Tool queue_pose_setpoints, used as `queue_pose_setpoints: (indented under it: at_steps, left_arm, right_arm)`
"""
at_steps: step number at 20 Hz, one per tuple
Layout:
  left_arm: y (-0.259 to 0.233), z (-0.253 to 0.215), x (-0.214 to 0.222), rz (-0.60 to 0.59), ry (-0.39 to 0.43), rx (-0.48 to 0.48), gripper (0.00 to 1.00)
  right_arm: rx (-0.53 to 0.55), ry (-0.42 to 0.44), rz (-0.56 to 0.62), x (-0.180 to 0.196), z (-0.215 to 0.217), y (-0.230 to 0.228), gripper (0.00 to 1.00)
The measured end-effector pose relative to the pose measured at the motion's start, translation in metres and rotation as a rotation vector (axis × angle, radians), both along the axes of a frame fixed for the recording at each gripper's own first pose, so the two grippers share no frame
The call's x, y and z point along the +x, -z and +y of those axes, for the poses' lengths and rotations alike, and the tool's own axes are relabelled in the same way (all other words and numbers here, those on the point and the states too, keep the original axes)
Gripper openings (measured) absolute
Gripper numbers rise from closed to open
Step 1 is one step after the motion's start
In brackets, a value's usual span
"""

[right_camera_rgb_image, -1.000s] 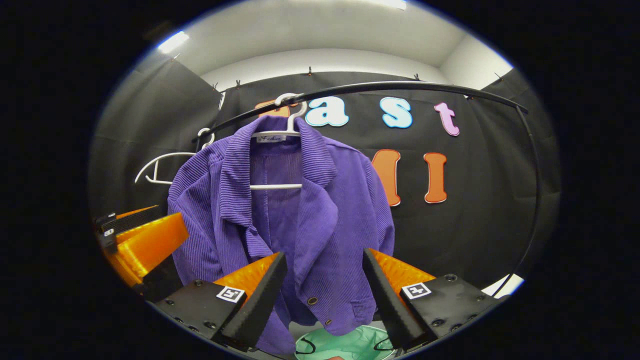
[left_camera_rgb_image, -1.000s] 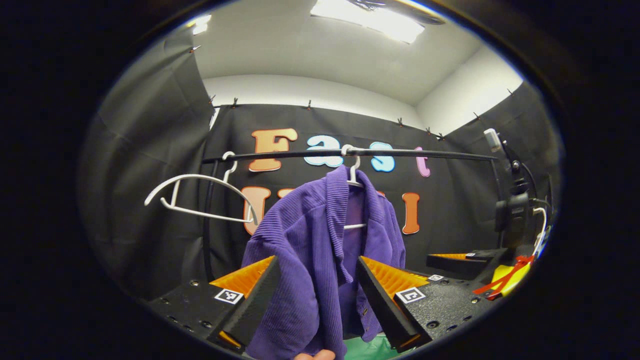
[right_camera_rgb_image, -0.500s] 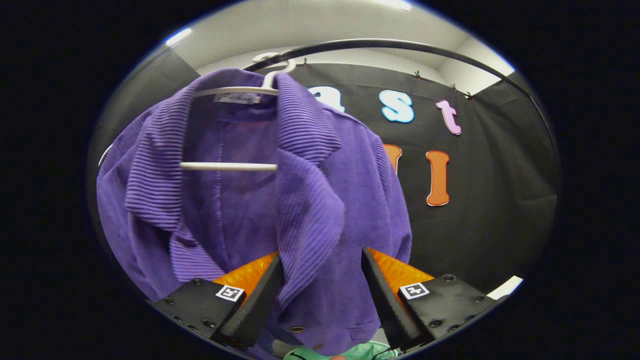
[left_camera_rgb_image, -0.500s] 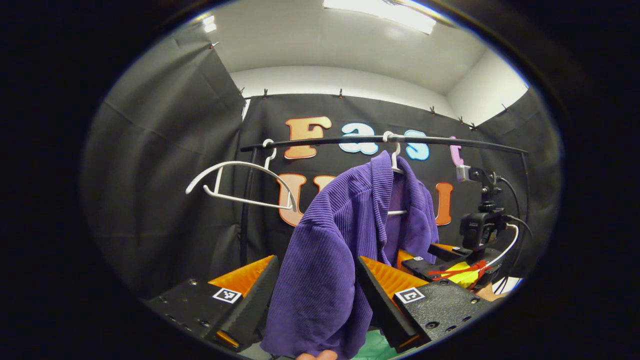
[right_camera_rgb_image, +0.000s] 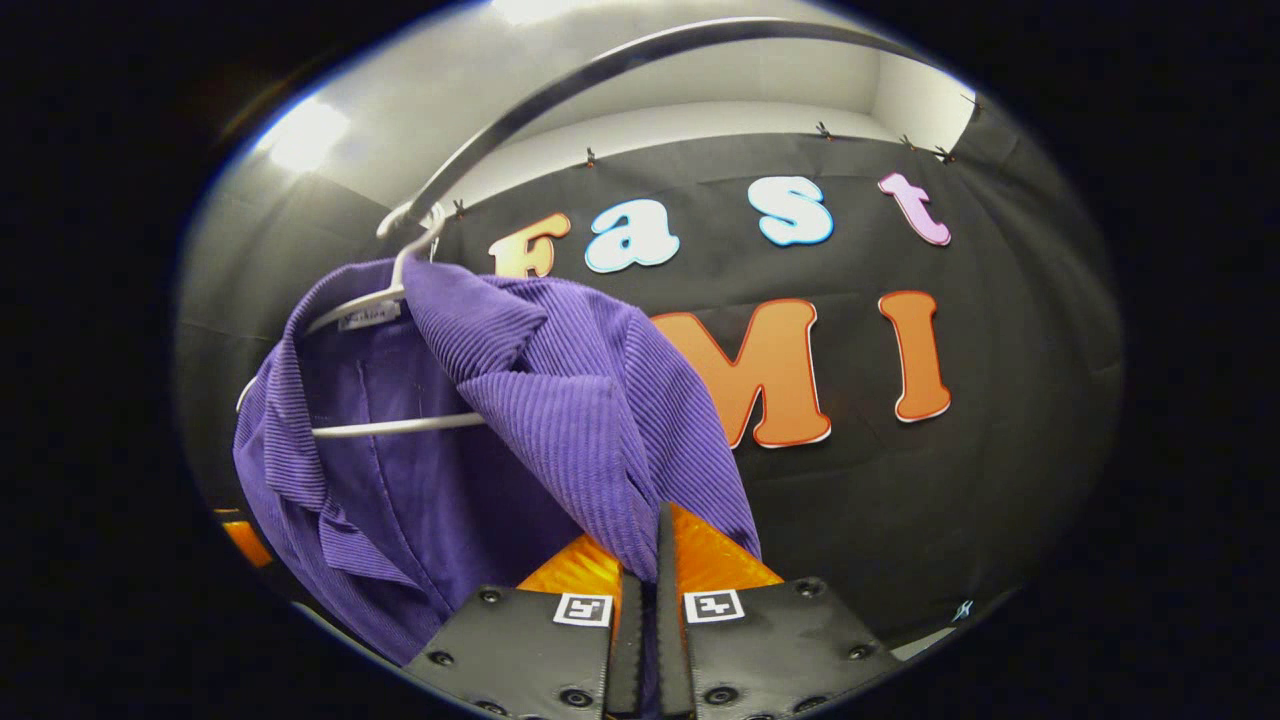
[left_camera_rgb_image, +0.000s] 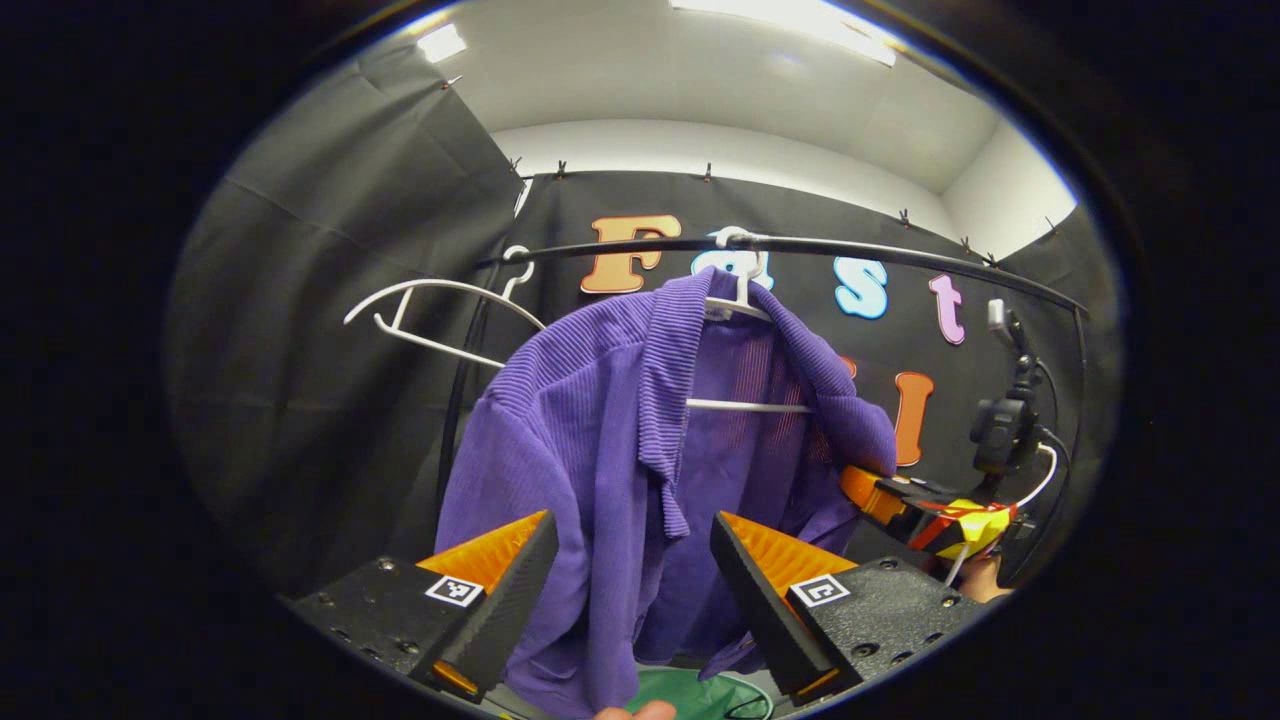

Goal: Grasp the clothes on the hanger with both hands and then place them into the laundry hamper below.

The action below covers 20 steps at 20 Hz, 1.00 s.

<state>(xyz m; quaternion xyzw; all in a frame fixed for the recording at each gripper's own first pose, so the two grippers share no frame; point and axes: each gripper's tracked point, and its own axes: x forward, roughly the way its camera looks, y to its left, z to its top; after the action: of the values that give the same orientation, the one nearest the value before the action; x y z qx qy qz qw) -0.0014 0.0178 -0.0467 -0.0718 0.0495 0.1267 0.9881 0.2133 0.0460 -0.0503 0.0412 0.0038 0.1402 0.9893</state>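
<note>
A purple corduroy jacket (left_camera_rgb_image: 590, 450) hangs on a white hanger (left_camera_rgb_image: 745, 300) from the black rail (left_camera_rgb_image: 850, 247). My left gripper (left_camera_rgb_image: 632, 525) is open, and the jacket's front edge hangs between its spread fingers. In the left gripper view my right gripper (left_camera_rgb_image: 852, 480) reaches in from the right and meets the jacket's far shoulder. In the right gripper view that gripper (right_camera_rgb_image: 655, 525) is shut on a fold of the jacket (right_camera_rgb_image: 560, 420) just below the shoulder, under the hanger (right_camera_rgb_image: 390, 290). A sliver of the green hamper (left_camera_rgb_image: 700, 695) lies below the jacket.
An empty white hanger (left_camera_rgb_image: 430, 300) hangs at the rail's left end beside the stand's upright post (left_camera_rgb_image: 455, 400). A hand (left_camera_rgb_image: 985, 575) holds the right gripper, whose camera mount and cables (left_camera_rgb_image: 1010, 430) rise at the far right. Black cloth walls close in behind and to the left.
My right gripper has shut on the jacket near its shoulder and shifted right along it. My left gripper has swung in to face the jacket's front, staying open.
</note>
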Motion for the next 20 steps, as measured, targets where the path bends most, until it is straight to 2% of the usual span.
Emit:
queue_pose_setpoints:
  at_steps: [1,3,4,5,7,9,11,15,16,20]
  left_arm:
    - [0.006,-0.007,0.006,0.010,-0.005,-0.015,0.96]
    - [0.022,-0.013,0.021,0.030,-0.040,-0.029,0.94]
    - [0.029,-0.008,0.026,0.040,-0.074,-0.017,0.97]
    - [0.036,-0.003,0.033,0.047,-0.111,0.007,0.97]
    - [0.047,0.004,0.056,0.051,-0.149,0.055,0.96]
    - [0.059,-0.001,0.079,0.047,-0.118,0.052,0.92]
    - [0.063,-0.003,0.093,0.019,-0.094,0.016,0.92]
    - [0.073,0.050,0.090,0.007,-0.235,0.013,0.91]
    - [0.071,0.057,0.087,0.006,-0.234,0.035,0.83]
    - [0.051,0.056,0.068,0.040,-0.090,0.165,0.09]
  right_arm:
    - [-0.007,-0.034,0.001,-0.007,0.000,-0.006,0.07]
    - [0.000,-0.088,-0.021,-0.023,-0.004,-0.024,0.08]
    - [0.002,-0.101,-0.042,-0.029,-0.009,-0.036,0.01]
    - [-0.002,-0.112,-0.061,-0.035,-0.013,-0.045,0.07]
    - [-0.010,-0.122,-0.086,-0.044,-0.020,-0.056,0.11]
    - [-0.013,-0.120,-0.085,-0.051,-0.022,-0.057,0.07]
    - [-0.017,-0.106,-0.092,-0.055,-0.022,-0.061,0.07]
    - [-0.041,-0.050,-0.121,-0.056,-0.021,-0.068,0.07]
    - [-0.046,-0.043,-0.119,-0.056,-0.020,-0.066,0.07]
    - [-0.051,-0.009,-0.115,-0.051,-0.023,-0.059,0.07]
